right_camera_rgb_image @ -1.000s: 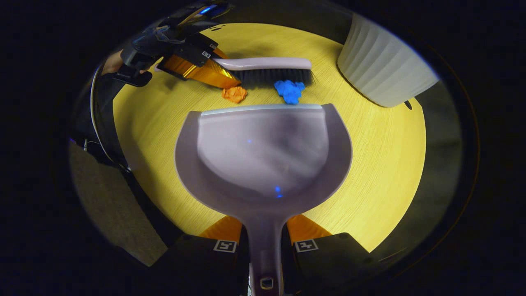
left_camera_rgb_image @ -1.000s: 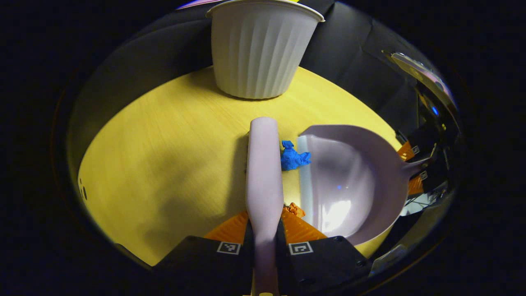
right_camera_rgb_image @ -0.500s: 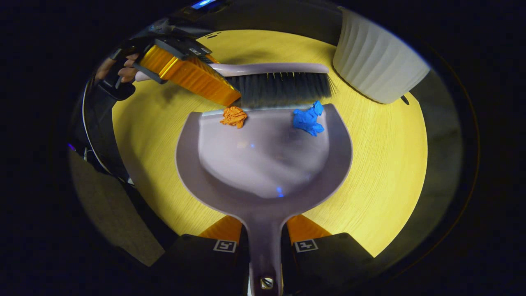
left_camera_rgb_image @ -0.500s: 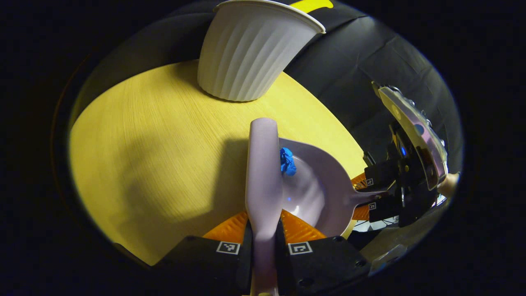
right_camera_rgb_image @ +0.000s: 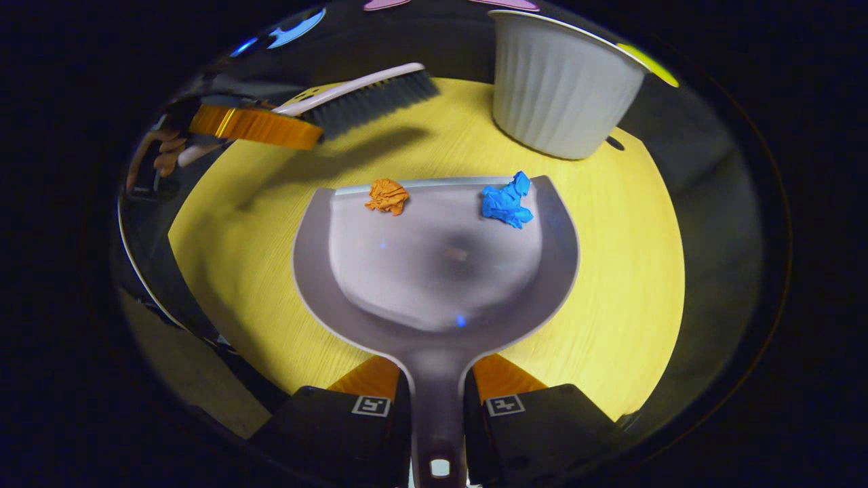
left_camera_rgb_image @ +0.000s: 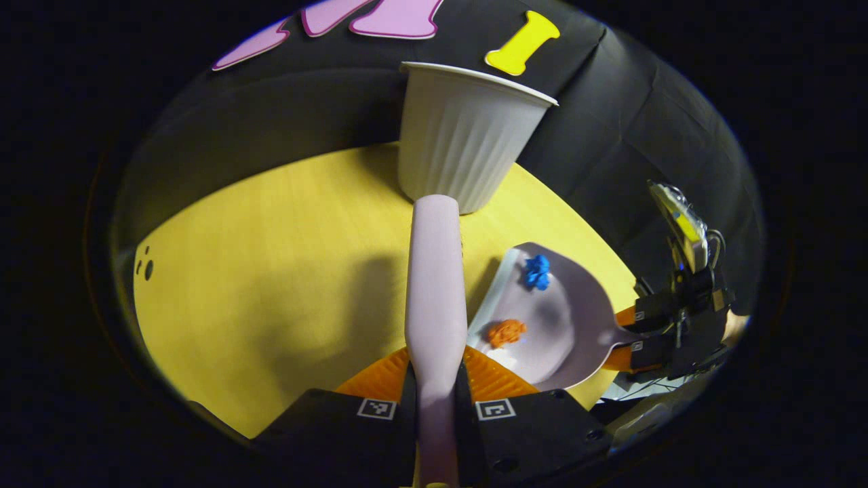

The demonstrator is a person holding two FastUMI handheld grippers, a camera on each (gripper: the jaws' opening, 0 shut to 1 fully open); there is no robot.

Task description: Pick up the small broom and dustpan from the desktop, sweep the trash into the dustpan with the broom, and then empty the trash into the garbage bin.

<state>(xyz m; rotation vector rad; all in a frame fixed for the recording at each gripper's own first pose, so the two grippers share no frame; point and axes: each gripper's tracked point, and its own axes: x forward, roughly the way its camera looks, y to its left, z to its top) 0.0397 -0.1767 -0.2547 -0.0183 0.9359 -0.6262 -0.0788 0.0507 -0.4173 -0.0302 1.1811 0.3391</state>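
My left gripper [left_camera_rgb_image: 435, 379] is shut on the pale lilac broom [left_camera_rgb_image: 434, 285], whose back runs straight ahead in the left gripper view. The right gripper view has the broom [right_camera_rgb_image: 369, 95] lifted above the table at upper left, bristles down. My right gripper [right_camera_rgb_image: 437, 390] is shut on the handle of the lilac dustpan [right_camera_rgb_image: 434, 271], which lies on the yellow table. A crumpled orange scrap [right_camera_rgb_image: 387, 196] and a blue scrap [right_camera_rgb_image: 506, 200] lie inside the pan near its front lip. In the left gripper view the dustpan [left_camera_rgb_image: 569, 325] holds the blue scrap [left_camera_rgb_image: 538, 271] and orange scrap [left_camera_rgb_image: 506, 332].
A white ribbed garbage bin [right_camera_rgb_image: 559, 95] stands on the round yellow table [right_camera_rgb_image: 630, 271] just beyond the dustpan; in the left gripper view the bin [left_camera_rgb_image: 468, 142] is straight ahead of the broom tip. Black cloth wall behind. A hand [right_camera_rgb_image: 163, 152] holds the left gripper.
The broom swept both scraps over the lip into the dustpan, then rose and drew away to the left. The dustpan stayed on the table.
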